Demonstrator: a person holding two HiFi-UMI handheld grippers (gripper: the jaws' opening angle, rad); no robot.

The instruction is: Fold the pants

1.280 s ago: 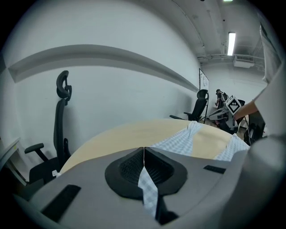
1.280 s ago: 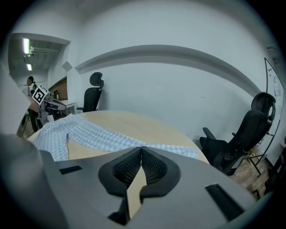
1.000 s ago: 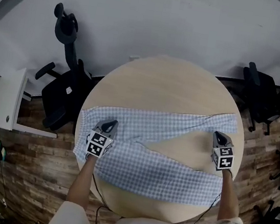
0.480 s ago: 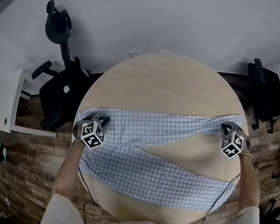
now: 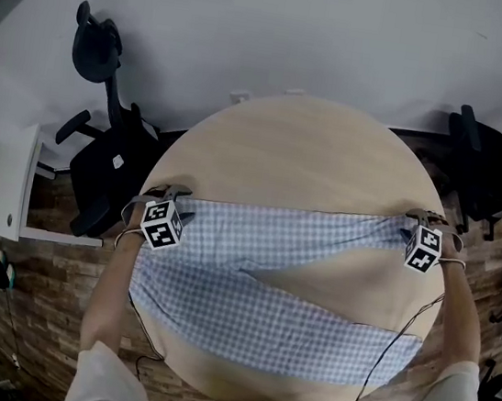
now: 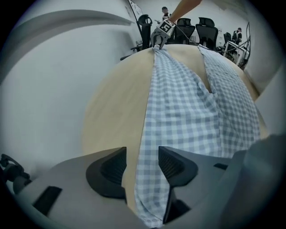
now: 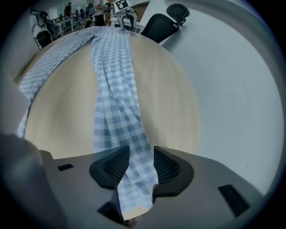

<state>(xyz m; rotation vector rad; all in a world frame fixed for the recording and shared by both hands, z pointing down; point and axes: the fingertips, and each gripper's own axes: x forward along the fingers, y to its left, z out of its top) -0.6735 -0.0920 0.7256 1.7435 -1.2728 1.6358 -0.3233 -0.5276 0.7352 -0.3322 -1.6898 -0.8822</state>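
Blue-and-white checked pants (image 5: 227, 238) lie spread across the round wooden table (image 5: 303, 156), with the two legs fanning to the right. My left gripper (image 5: 166, 197) stands at the waist end by the table's left edge. In the left gripper view its jaws (image 6: 142, 167) have just been opening and stand apart, with the cloth (image 6: 178, 103) loose between them. My right gripper (image 5: 423, 219) is at the far leg's end by the right edge. Its jaws (image 7: 141, 165) have also just been opening, and the leg's cloth (image 7: 111, 89) runs between them unpinched.
A black office chair (image 5: 100, 155) stands left of the table and more chairs (image 5: 487, 172) to its right. A white cabinet (image 5: 4, 179) is at far left. Cables (image 5: 397, 345) hang from the grippers over the near edge. The floor is wood.
Both grippers moved outward and away from me to the table's left and right edges. The pants' far edge and upper leg now lie drawn out straighter.
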